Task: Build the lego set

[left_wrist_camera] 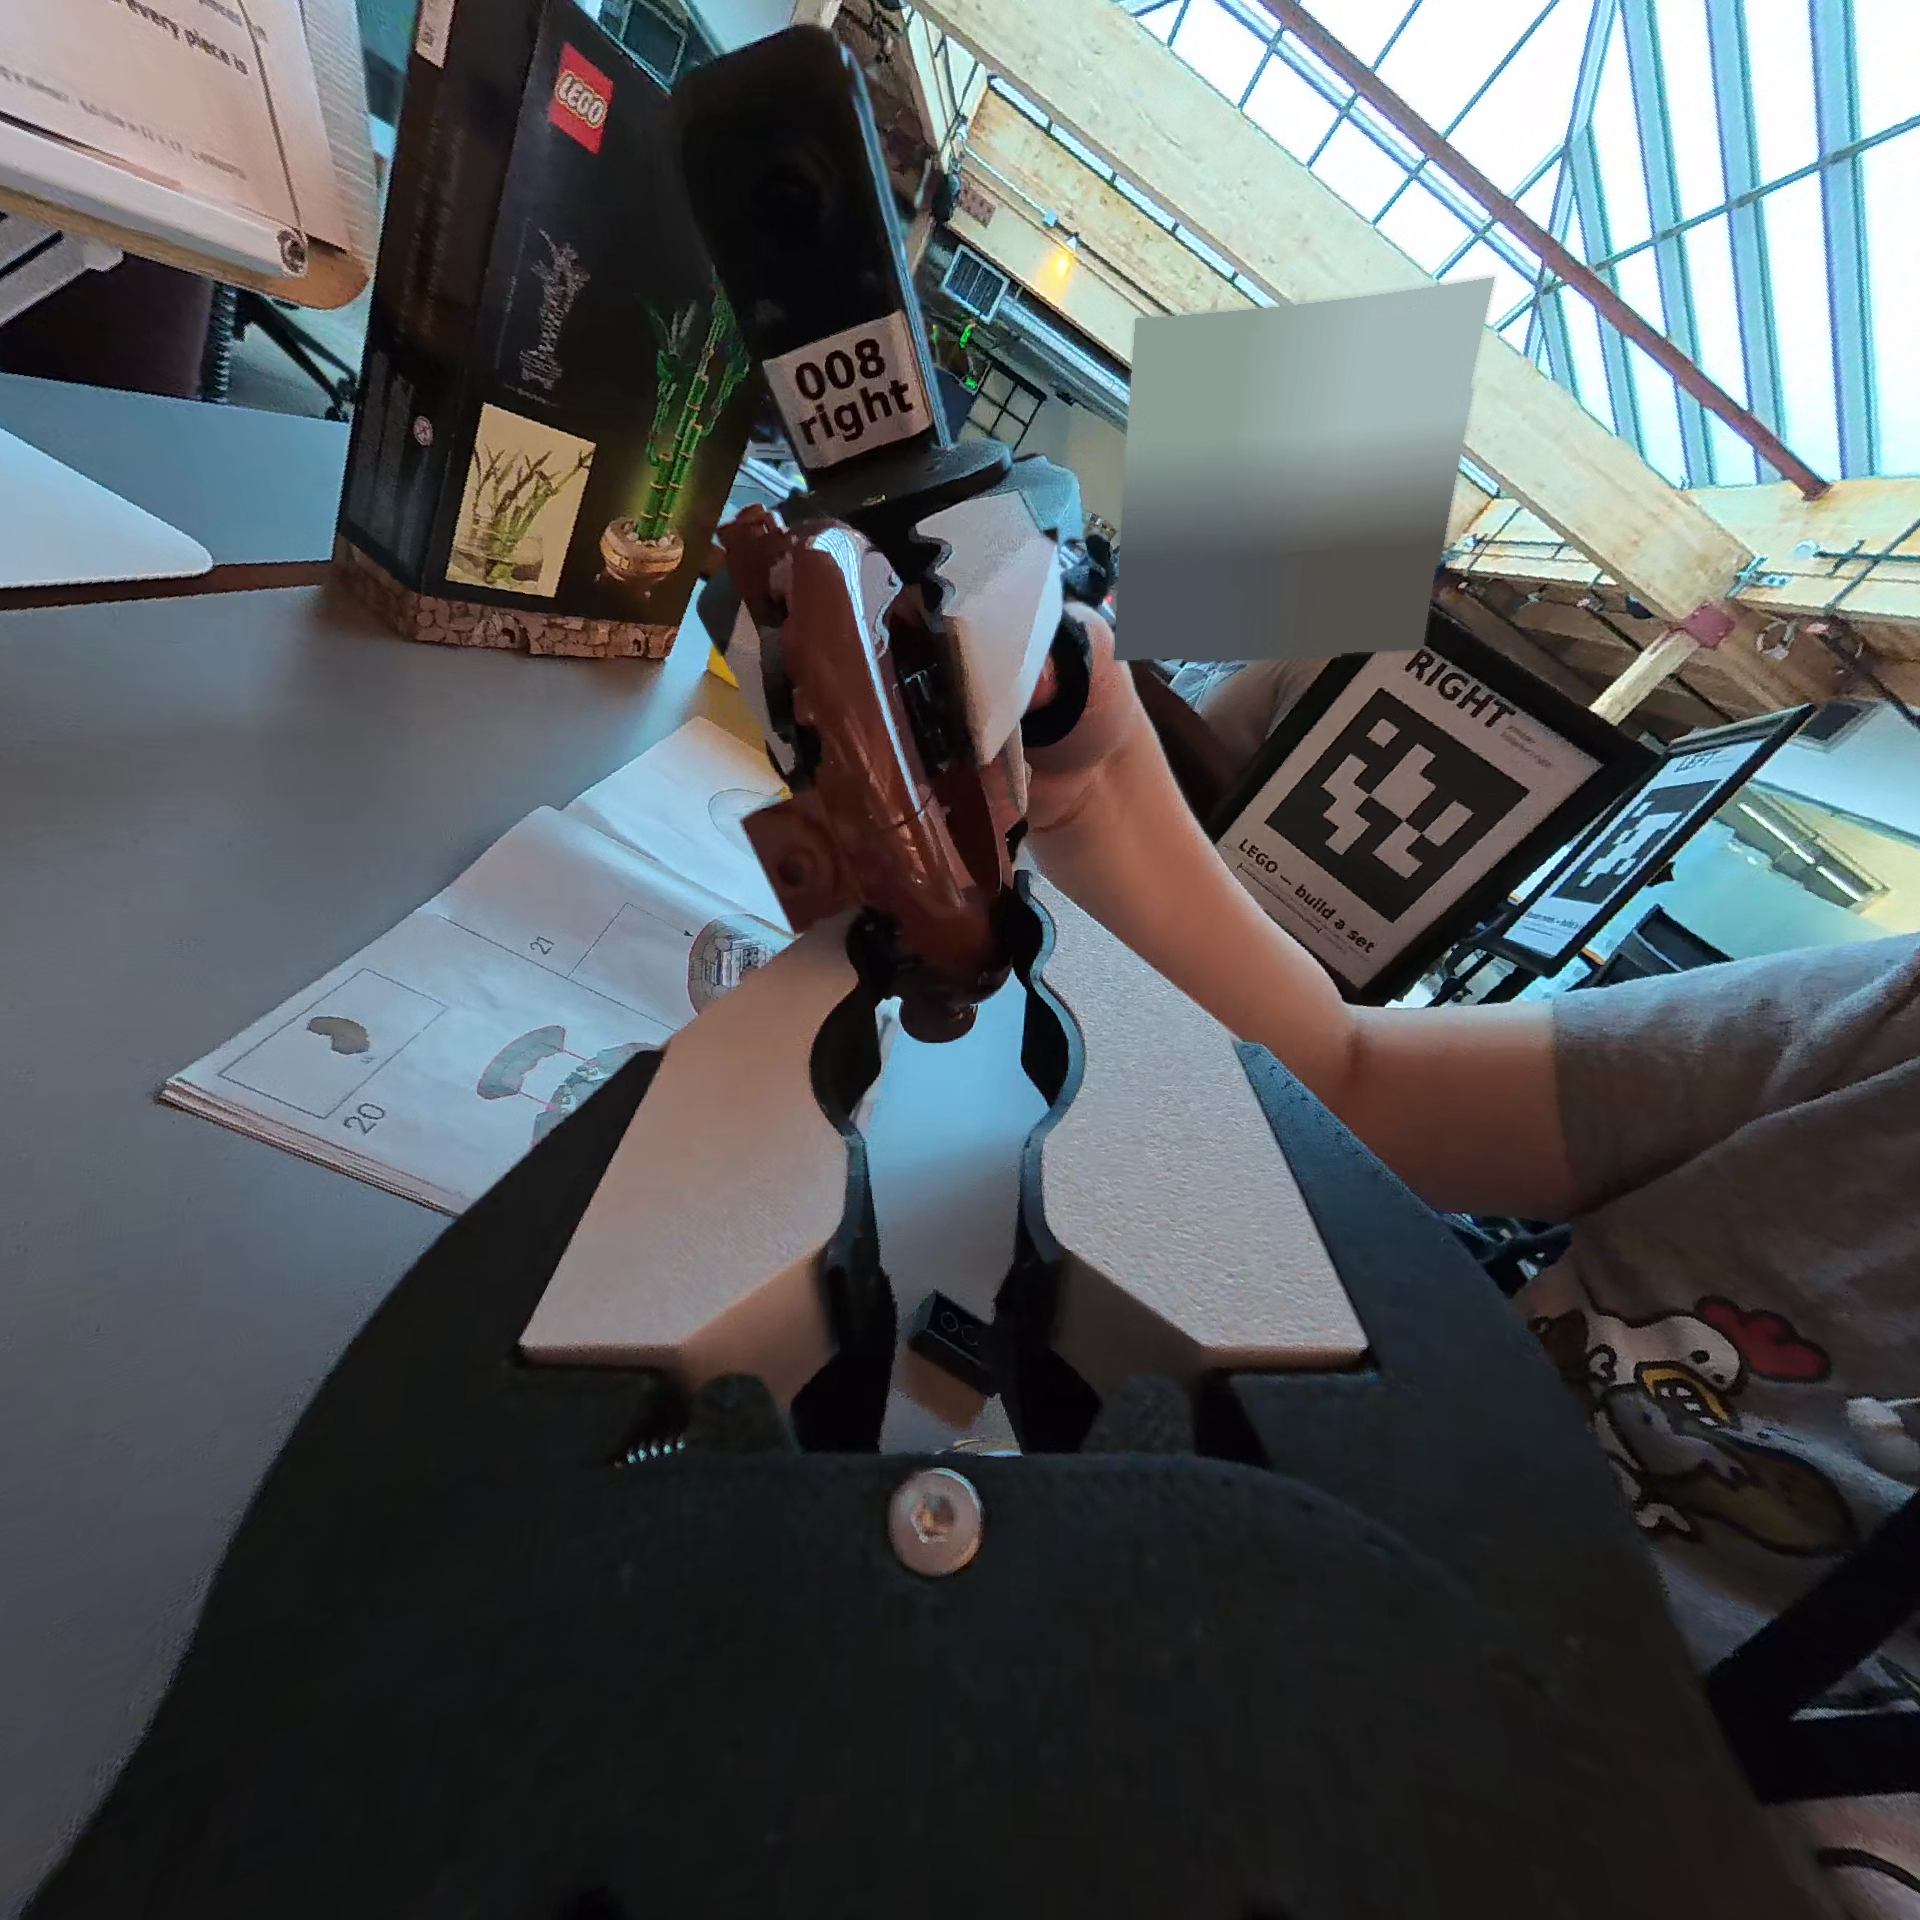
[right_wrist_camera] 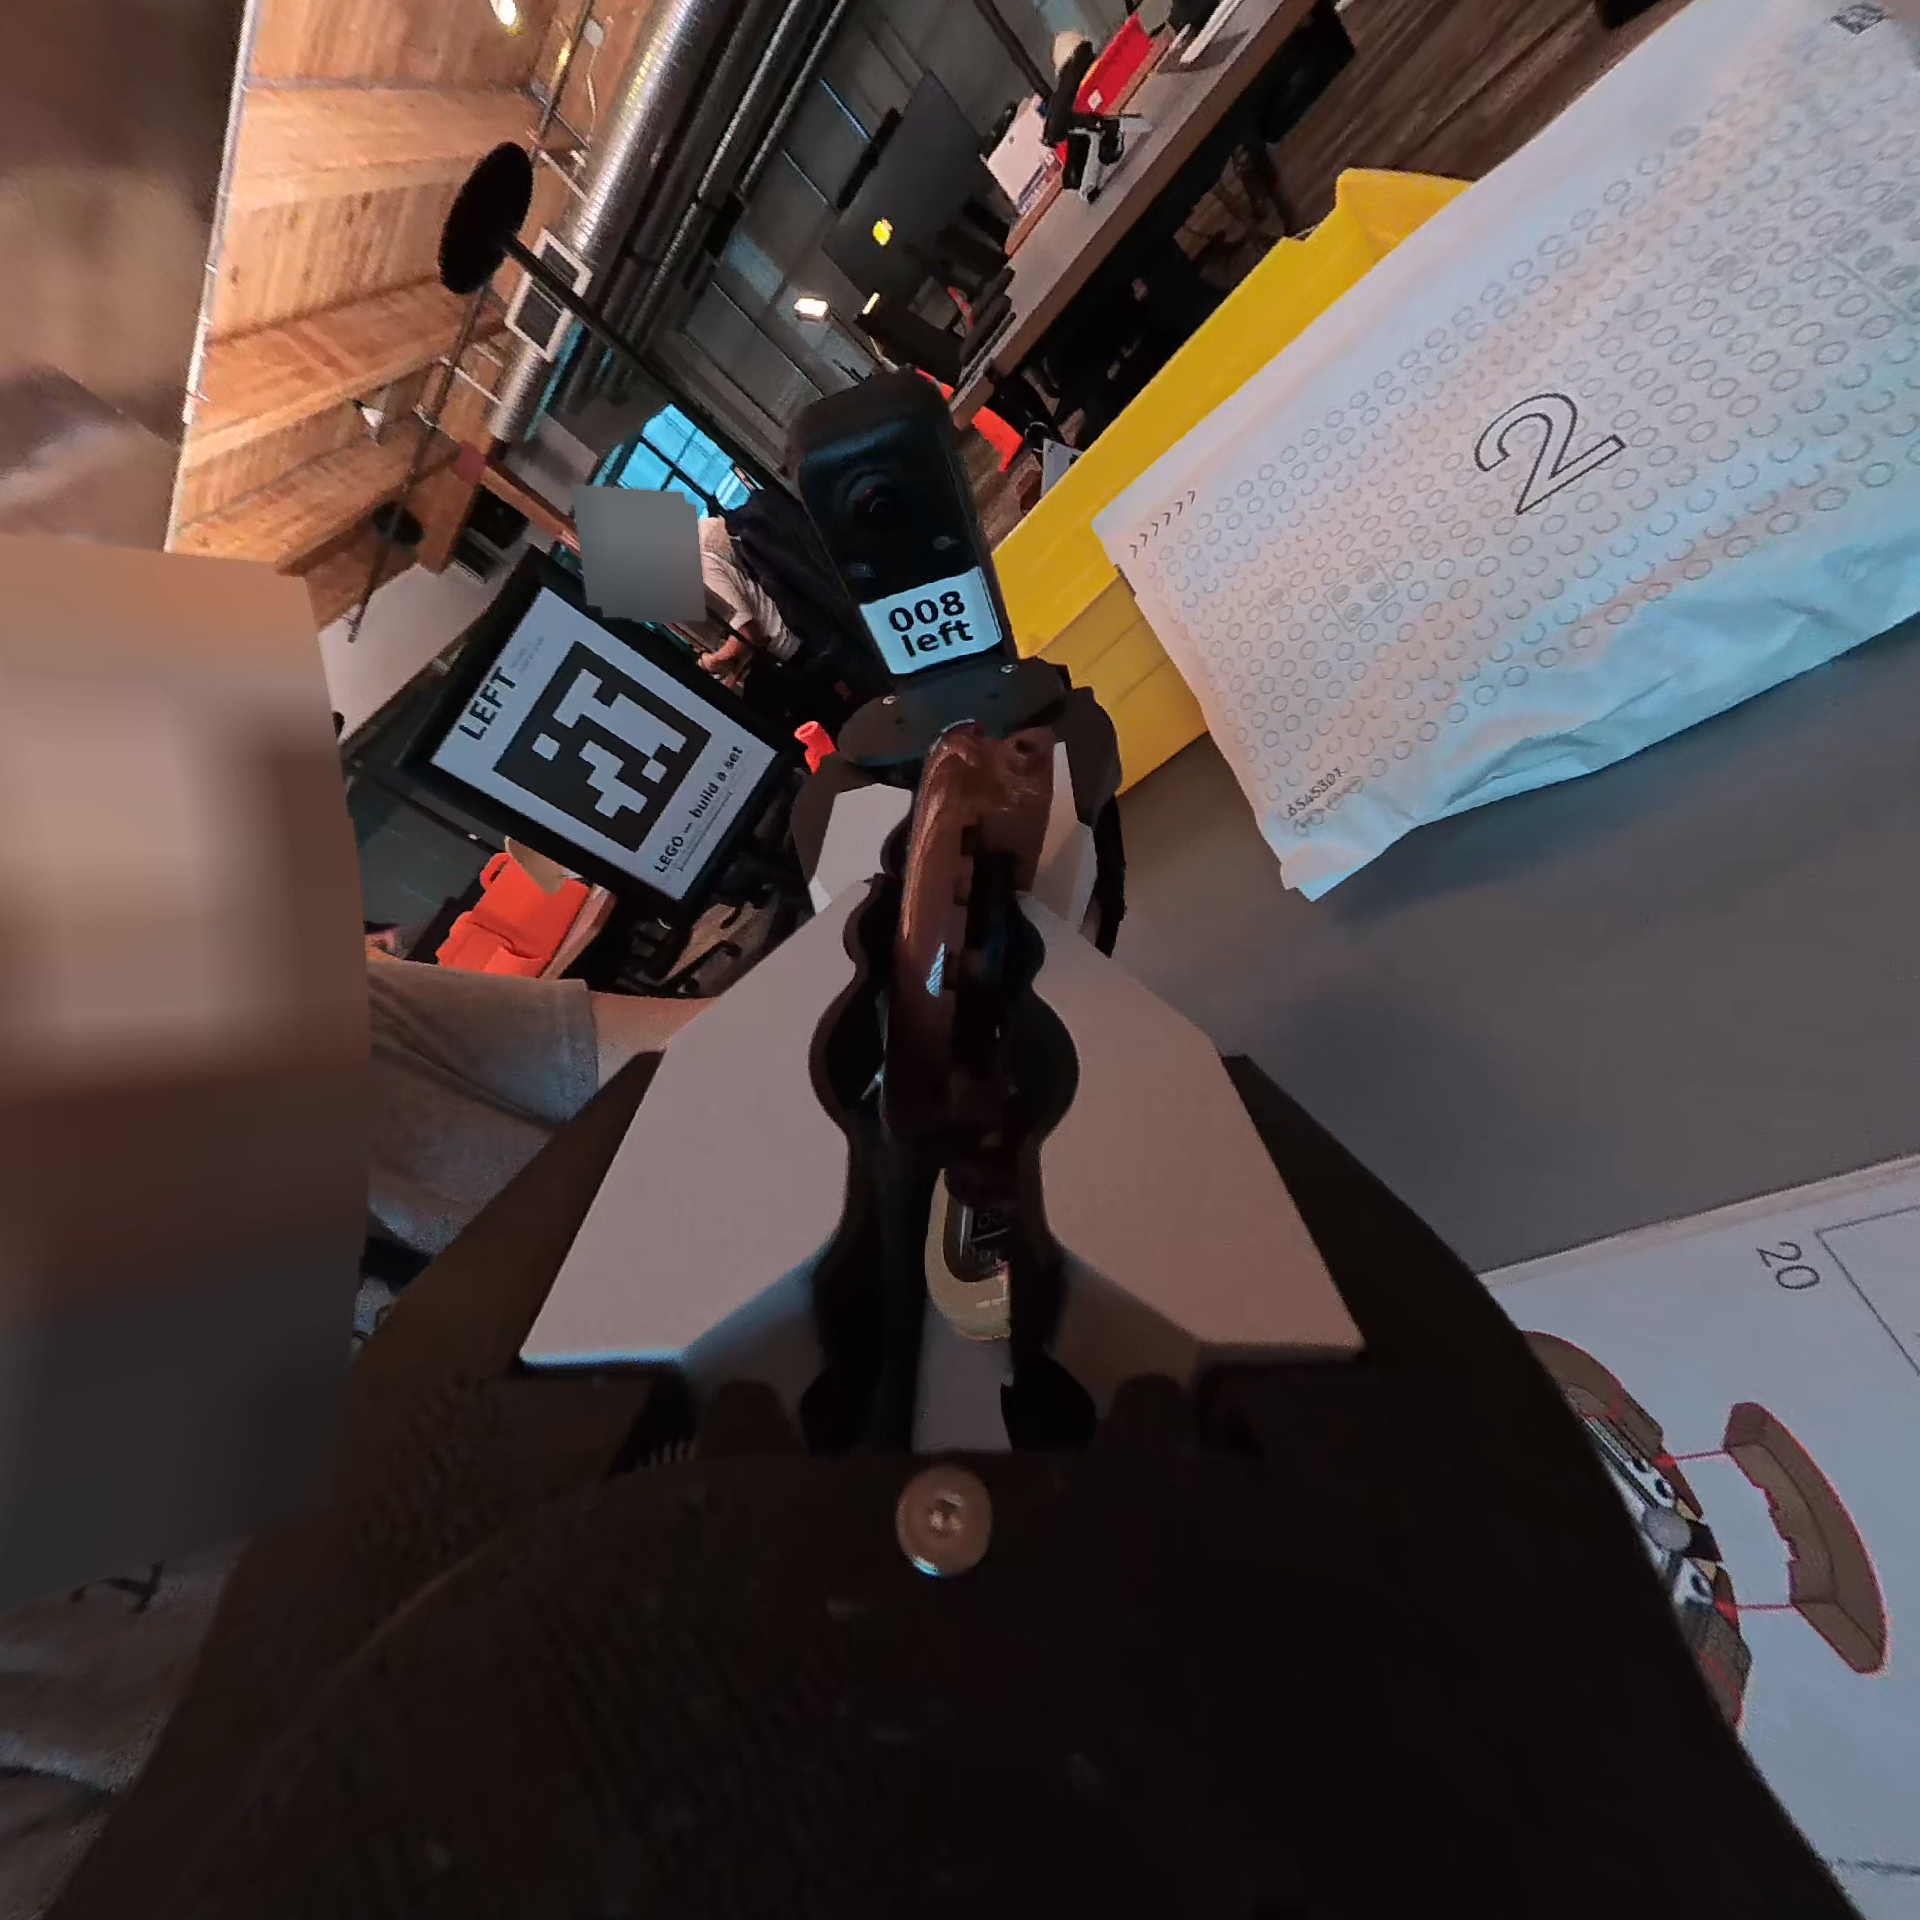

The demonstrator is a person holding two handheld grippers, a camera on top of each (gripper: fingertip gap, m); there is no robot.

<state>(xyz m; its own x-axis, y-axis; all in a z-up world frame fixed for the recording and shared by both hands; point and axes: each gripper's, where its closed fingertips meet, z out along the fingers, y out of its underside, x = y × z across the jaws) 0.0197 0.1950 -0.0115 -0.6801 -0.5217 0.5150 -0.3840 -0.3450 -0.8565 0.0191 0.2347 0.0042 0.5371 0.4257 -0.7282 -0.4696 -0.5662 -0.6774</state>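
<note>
Brown lego assembly clamped between both grippers' fingers, left gripper and right gripper, above grey desk; open instruction booklet beneath.

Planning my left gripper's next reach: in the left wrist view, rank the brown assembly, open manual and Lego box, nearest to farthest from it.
1. Brown assembly: at the jaw tips.
2. Manual: flat on the table, left.
3. Lego box: upright behind the manual, far left.
</note>
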